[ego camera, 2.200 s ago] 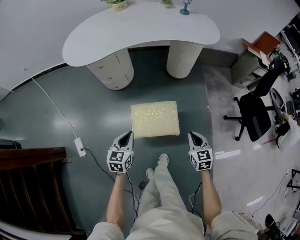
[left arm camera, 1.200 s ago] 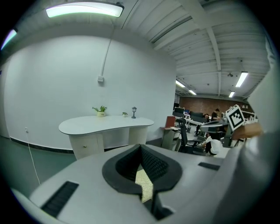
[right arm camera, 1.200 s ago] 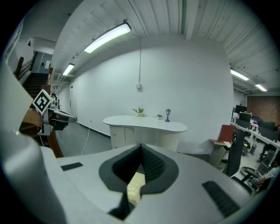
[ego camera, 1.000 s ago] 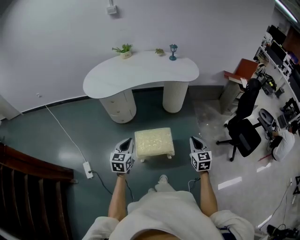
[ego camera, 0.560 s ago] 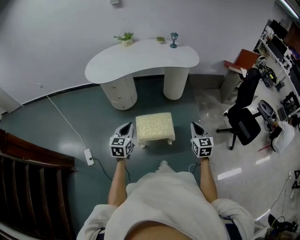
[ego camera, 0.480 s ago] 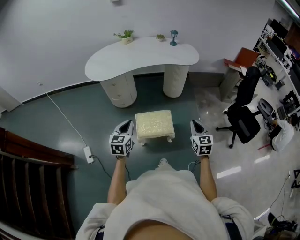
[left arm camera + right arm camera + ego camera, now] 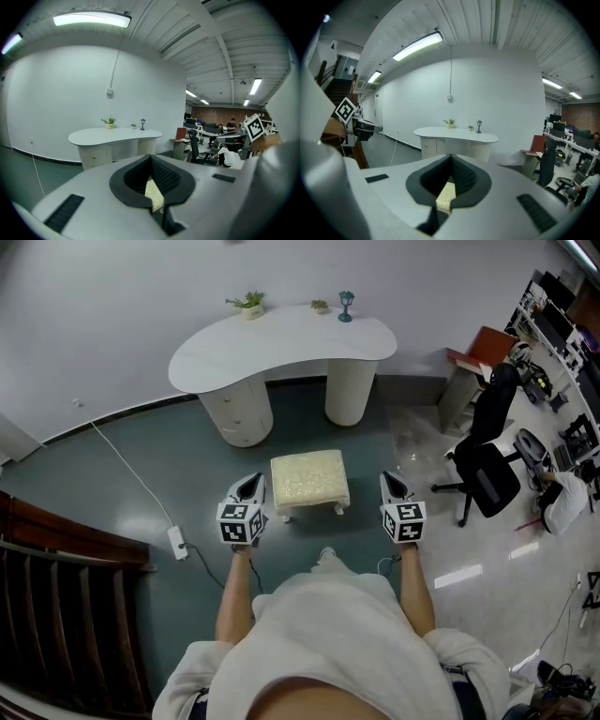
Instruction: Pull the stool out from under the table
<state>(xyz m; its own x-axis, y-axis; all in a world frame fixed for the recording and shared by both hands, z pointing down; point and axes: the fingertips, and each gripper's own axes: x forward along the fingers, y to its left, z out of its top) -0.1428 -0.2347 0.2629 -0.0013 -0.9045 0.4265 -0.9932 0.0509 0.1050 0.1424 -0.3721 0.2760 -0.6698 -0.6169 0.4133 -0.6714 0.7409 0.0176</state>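
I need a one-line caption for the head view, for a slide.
Stool stands clear of the table, between the shut left gripper and shut right gripper.

left tool (image 7: 248, 486) closed, right tool (image 7: 391, 484) closed, both arms extended

In the head view the person's torso (image 7: 328, 652) hides the floor (image 7: 178, 484) from 5 to 7 o'clock — we see only a shoe tip (image 7: 325, 555). The stair rail (image 7: 56, 615) at 8 and a seated person (image 7: 562, 507) at 3 are cut off. Ornaments (image 7: 346, 304) at 12 are too small to tell. The gripper views show us just a sliver of stool (image 7: 153, 197).
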